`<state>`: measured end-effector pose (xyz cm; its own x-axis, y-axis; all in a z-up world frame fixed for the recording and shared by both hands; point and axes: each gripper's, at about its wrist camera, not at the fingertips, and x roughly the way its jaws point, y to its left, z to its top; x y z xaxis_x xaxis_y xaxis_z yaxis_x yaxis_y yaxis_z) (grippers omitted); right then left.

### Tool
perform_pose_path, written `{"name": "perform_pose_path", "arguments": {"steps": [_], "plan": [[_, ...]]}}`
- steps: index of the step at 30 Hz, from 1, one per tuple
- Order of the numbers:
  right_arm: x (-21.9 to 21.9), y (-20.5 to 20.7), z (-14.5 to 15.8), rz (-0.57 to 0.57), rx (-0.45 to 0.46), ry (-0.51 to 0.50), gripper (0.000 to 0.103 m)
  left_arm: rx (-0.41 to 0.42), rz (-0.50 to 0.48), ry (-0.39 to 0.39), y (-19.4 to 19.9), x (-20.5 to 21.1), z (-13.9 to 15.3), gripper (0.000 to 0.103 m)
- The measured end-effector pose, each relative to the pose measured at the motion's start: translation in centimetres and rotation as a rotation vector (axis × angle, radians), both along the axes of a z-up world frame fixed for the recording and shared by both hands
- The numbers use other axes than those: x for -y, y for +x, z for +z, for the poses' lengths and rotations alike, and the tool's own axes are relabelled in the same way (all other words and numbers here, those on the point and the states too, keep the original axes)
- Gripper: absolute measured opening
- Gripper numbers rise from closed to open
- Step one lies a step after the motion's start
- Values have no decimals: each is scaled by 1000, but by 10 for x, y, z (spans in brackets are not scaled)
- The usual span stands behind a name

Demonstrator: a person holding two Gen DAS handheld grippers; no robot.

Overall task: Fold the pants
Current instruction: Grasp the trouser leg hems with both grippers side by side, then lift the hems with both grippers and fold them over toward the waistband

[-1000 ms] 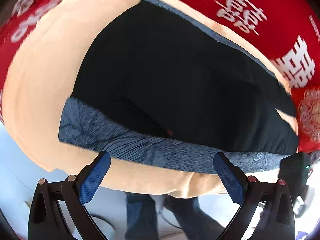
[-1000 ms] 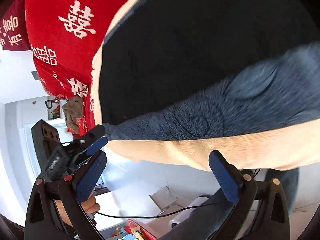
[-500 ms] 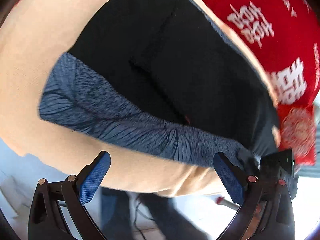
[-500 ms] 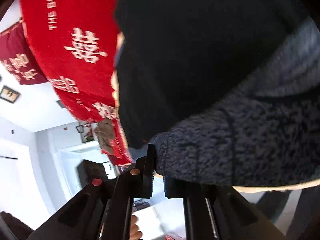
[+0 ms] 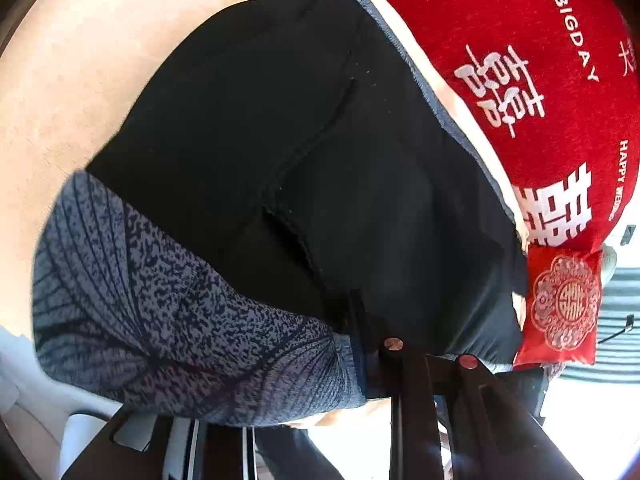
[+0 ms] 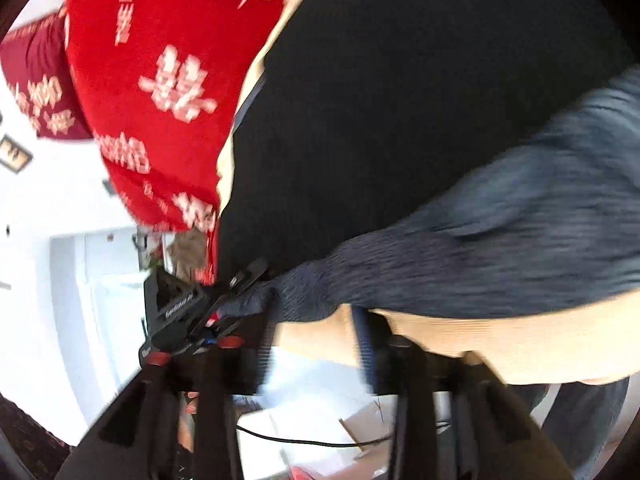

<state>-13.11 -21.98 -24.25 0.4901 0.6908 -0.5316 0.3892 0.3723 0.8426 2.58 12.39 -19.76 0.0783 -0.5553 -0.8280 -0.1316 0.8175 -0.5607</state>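
Note:
Black pants (image 5: 304,140) with a blue-grey patterned waistband (image 5: 168,312) lie flat on a beige cushion (image 5: 80,64). My left gripper (image 5: 356,332) is shut on the waistband's right end; one finger (image 5: 380,360) shows and the other is hidden under the cloth. In the right wrist view, which is blurred, the waistband (image 6: 500,232) runs across. That left gripper (image 6: 224,300) shows there too, pinching the band's corner. My right gripper (image 6: 316,340) has its jaws opening, with only the cushion edge (image 6: 480,344) between them and the band just beyond the tips.
A red blanket (image 5: 540,80) with white characters lies past the pants' far edge, and a small red pouch (image 5: 560,304) sits beside it. Below the cushion edge are a pale floor, a black cable (image 6: 312,442), and a person's blue trouser leg (image 6: 580,420).
The left gripper came in and down and shut on the waistband's end. The right gripper shut at the waistband half a second ago and now stands partly apart, drawn back a little.

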Motion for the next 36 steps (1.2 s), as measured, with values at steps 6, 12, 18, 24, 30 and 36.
{"name": "perform_pose_path", "arguments": {"steps": [6,12,18,24,30,36], "plan": [[39,-38,-23,-281,-63,206,48,12,-75,31,4,7,7,27],[45,-69,-18,-353,-94,184,44,3,-84,48,3,6,10,27],[61,-56,-14,-246,-79,105,59,-30,-96,47,7,3,7,27],[63,-36,-5,-243,-33,148,59,-61,-99,54,10,5,3,27],[76,-37,-13,-255,-107,199,5,-70,-85,72,10,6,9,27],[86,-1,51,-155,-28,138,6,-19,-79,73,18,9,52,27]]}}
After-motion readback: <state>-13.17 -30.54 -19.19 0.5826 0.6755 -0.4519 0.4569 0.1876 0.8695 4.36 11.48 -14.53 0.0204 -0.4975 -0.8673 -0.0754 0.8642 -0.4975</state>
